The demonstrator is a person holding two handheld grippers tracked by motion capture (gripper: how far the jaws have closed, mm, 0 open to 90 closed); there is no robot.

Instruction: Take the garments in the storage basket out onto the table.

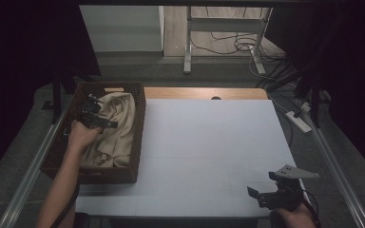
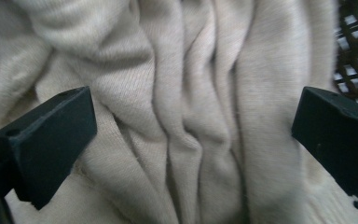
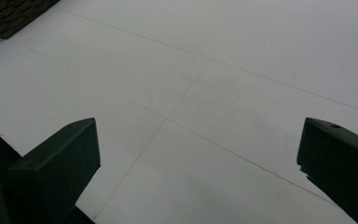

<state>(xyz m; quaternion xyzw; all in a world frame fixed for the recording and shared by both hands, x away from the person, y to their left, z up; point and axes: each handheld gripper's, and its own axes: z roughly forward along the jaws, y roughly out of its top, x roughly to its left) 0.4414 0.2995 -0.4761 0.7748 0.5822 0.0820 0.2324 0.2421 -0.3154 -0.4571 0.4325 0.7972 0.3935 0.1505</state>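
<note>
Black left gripper (image 1: 91, 111), right gripper (image 1: 261, 194); blocky jaws; grey three-cornered plate (image 1: 293, 172).

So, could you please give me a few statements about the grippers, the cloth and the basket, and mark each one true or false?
1. The beige cloth lies in the dark woven basket. True.
2. The left gripper is clamped shut on the cloth. False: its jaws stand wide open over the folds.
3. The right gripper is open above the white table. True.
4. The basket sits at the table's right edge. False: it is at the left edge.
5. The right gripper holds a cloth. False: it holds nothing.
</note>
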